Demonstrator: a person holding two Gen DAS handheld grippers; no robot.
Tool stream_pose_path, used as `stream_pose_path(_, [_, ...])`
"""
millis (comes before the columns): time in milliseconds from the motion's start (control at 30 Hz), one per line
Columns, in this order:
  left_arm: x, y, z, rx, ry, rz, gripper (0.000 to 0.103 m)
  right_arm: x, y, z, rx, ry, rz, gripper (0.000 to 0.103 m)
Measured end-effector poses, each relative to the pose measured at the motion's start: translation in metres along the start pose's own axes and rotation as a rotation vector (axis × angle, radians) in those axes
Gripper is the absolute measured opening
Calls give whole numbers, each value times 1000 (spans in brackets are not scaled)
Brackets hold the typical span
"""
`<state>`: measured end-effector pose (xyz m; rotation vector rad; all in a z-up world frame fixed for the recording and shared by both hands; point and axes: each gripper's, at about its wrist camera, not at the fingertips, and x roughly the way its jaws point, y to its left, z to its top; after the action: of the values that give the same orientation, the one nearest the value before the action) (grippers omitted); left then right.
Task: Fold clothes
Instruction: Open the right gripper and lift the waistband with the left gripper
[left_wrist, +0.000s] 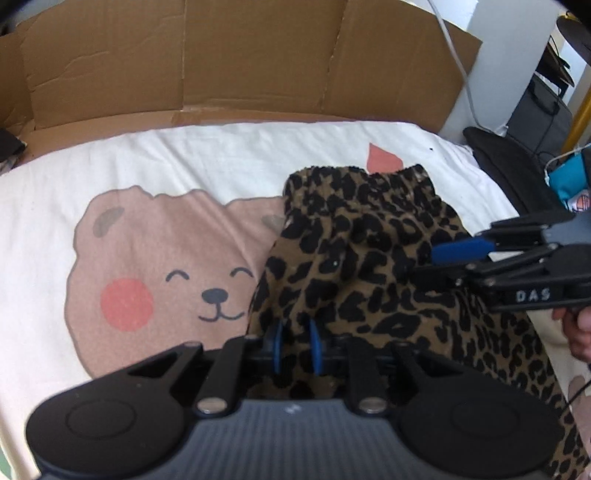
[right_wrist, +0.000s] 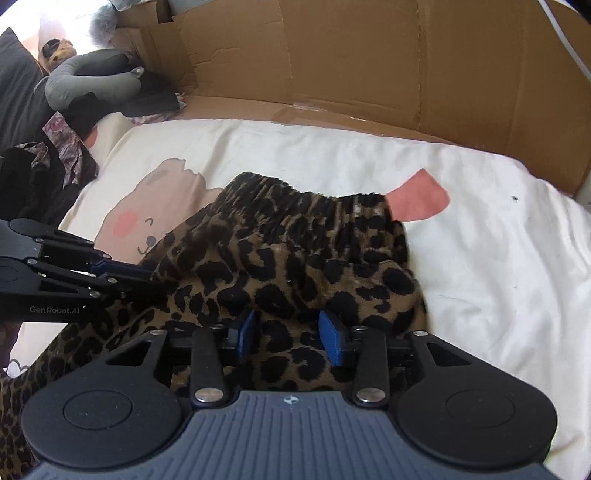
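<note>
A brown cardboard wall (left_wrist: 236, 62) stands along the far edge of the bed (right_wrist: 498, 266), which is covered by a white sheet printed with a smiling bear (left_wrist: 159, 273) and a pink shape (right_wrist: 419, 199). At the far left of the right wrist view lie a grey cushion (right_wrist: 92, 79), a small stuffed toy (right_wrist: 59, 51) and a heap of dark clothes (right_wrist: 48, 173); off the right edge of the bed in the left wrist view sit dark bags (left_wrist: 517, 173) and a white cable (left_wrist: 456, 55). The leopard-print garment (right_wrist: 295, 258) lies on the right half of the bed, its gathered waistband (right_wrist: 291, 197) toward the cardboard and partly over the bear's ear. The left tool (left_wrist: 295, 345) has its blue pads (left_wrist: 277, 345) narrowly apart with a fold of the garment pinched between them. The right tool (right_wrist: 290, 336) stands wider — its blue pads (right_wrist: 332, 338) sit on either side of a hump of cloth, and whether they press it cannot be told. Each tool shows side-on in the other's view, over the garment. A hand (left_wrist: 576, 328) shows at the right edge behind the right tool. Bare sheet lies open to the left over the bear and to the right of the garment — the cardboard closes the far side.
</note>
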<state>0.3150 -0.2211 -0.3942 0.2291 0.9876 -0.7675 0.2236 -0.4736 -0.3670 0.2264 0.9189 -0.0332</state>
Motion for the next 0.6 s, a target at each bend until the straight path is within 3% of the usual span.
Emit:
stream_pose_path(100, [-15,-2,2,-18,-18,-10,18,-21,-3,1,61,-26,33,45])
stream_pose_path(200, [-32,-1,1,-60,-39,-43,17,-27,10,-5,19,-23,64,45])
stream_pose_path(333, [-46,-20,-5,-27,-49,-84,16,-18,22,-18,-7,4,45,45])
stream_pose_path(600, [-19,-57,-24,44,10,-148,17,-7,12,-21,27,-10,36,45])
